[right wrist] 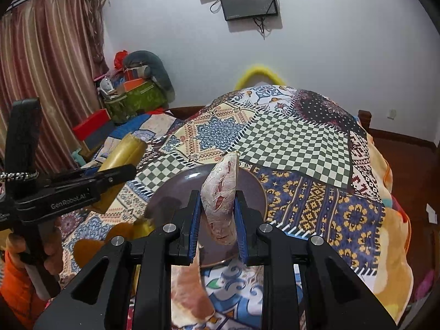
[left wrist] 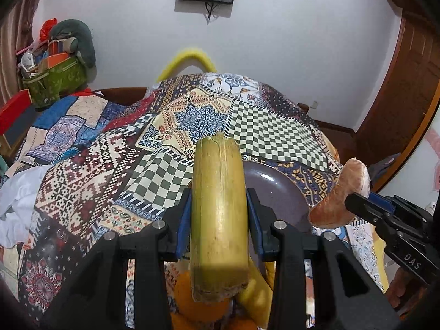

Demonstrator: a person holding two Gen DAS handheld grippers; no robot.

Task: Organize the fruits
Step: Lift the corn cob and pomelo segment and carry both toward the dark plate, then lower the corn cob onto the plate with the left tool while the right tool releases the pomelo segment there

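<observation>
The left tongs [left wrist: 220,214] pinch a thick yellow-green stalk section [left wrist: 218,220], probably sugarcane, though the view is too close to be sure; its blue pads press on both sides and the piece lies lengthwise between them, its cut end pointing away over the patchwork cloth [left wrist: 192,126]. In the right wrist view the same piece [right wrist: 121,154] juts from those tongs [right wrist: 118,176] at the left, with a hand [right wrist: 52,250] and an orange sleeve [right wrist: 16,288] below. The right tongs [right wrist: 217,220] are pressed onto a peeled, pinkish citrus segment [right wrist: 221,192], curved and held on edge above a dark purple plate [right wrist: 255,189] that rests on the cloth-covered bench. From the left wrist camera that segment [left wrist: 341,195] hangs at the tip of the right tongs [left wrist: 354,202], just beside the plate's [left wrist: 277,189] right rim. Under the left tongs lie an orange [left wrist: 192,297] and a banana [left wrist: 255,297], partly hidden. A dark screen [right wrist: 249,0] hangs on the far wall, and a striped curtain [right wrist: 46,63] covers the left side.
</observation>
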